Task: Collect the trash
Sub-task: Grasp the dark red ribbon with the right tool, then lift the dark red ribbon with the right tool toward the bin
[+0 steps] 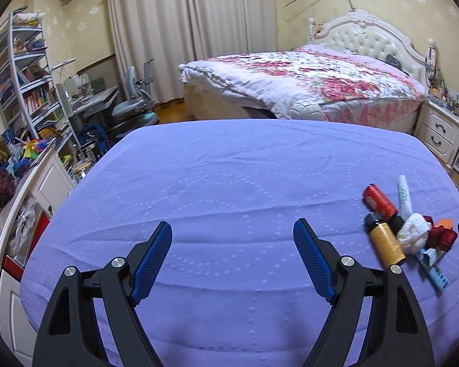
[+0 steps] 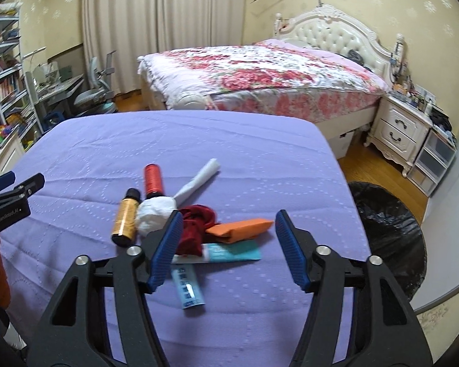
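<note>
A heap of trash lies on a purple quilted bedspread [image 2: 260,153], toward its near right part. The right gripper [image 2: 226,223] hangs over the near edge of this heap with its jaws apart and nothing pressed between them; an orange packet [image 2: 244,226] and a teal packet [image 2: 232,252] lie in the gap between the blue pads, and a dark red crumpled wrapper [image 2: 195,223] sits just beside the left pad. The orange packet's long axis runs left to right, tilted slightly up at its right end; the teal packet also lies left to right, just nearer. A light blue tube [image 2: 188,287] lies nearer still, its long axis running near to far.

Left of the wrapper is a crumpled white tissue [image 2: 154,212], touching a gold bottle [image 2: 125,218] with a black cap that points far. A red can [image 2: 152,179] lies behind the tissue, its long axis near to far. A white tube [image 2: 199,180] slants from the tissue toward the far right.

The left gripper [image 1: 232,235] is held wide open over bare bedspread, empty, with the heap well off to its right. A bin lined with a black bag [image 2: 388,220] stands on the floor right of the bedspread.
</note>
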The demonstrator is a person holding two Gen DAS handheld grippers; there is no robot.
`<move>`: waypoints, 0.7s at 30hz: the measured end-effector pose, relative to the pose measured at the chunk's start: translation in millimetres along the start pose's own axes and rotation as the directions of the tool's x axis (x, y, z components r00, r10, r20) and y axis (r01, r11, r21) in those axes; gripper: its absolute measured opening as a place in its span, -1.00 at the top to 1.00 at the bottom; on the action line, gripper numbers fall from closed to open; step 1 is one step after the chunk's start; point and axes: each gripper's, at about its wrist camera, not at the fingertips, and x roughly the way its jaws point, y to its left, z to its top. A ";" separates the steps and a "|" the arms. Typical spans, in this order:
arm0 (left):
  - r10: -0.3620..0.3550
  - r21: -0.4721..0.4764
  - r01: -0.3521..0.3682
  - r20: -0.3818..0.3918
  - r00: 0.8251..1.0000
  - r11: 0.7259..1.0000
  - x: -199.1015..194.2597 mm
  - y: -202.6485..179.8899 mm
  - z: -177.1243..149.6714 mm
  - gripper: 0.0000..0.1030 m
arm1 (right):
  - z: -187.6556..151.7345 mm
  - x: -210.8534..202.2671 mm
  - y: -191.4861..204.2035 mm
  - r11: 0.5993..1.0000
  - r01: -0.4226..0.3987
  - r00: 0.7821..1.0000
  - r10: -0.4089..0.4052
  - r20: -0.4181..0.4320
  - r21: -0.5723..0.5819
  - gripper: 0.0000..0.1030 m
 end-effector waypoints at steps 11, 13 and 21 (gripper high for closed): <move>0.003 -0.044 -0.003 -0.019 1.000 0.999 4.6 22.5 -8.9 -0.54 | -9.0 23.6 24.4 0.999 -0.034 0.996 0.031 -0.087 -0.035 0.44; -0.005 -0.042 0.004 -0.019 1.000 0.999 4.3 21.6 -9.5 -0.54 | -12.0 25.7 25.6 0.998 -0.047 0.994 0.043 -0.099 -0.033 0.58; -0.052 -0.033 0.051 -0.014 0.999 0.998 0.7 6.4 -5.9 -0.54 | -8.4 11.4 20.7 0.999 -0.039 0.998 0.038 -0.045 -0.022 0.65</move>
